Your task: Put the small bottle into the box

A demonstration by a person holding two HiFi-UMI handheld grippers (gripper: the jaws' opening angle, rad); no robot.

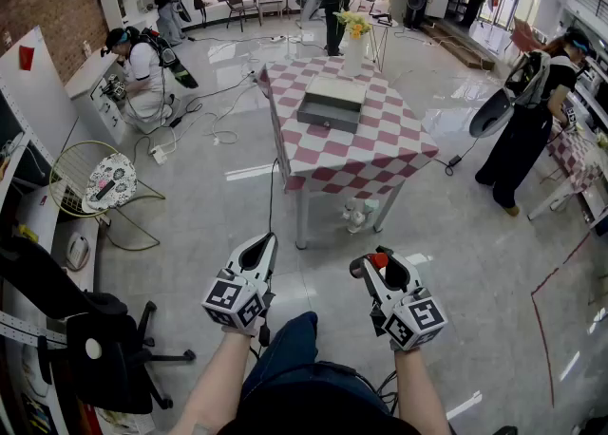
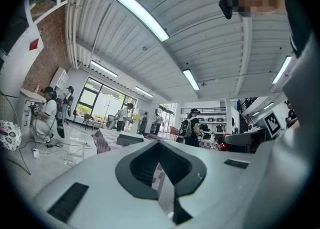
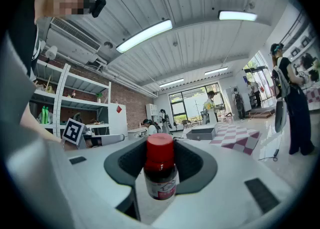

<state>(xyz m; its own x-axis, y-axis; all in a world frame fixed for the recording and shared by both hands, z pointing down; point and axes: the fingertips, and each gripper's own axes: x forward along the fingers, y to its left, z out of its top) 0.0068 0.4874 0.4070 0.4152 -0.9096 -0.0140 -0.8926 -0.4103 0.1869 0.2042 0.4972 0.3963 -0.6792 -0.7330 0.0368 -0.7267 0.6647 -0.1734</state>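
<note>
Red-capped and upright, the small bottle (image 3: 161,170) sits clamped between the jaws of the right gripper (image 1: 376,264) (the left gripper (image 1: 258,251), jaws together on nothing, hangs level alongside), apparently bound for the open grey box (image 1: 332,103) beyond, toward the checked table's (image 1: 380,148) far edge.

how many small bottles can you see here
1. The small bottle, red-capped, stands upright, gripped in the right claw. None shows on the checkered table. The inside of the grey box is hard to make out, so more may be hidden.
</note>
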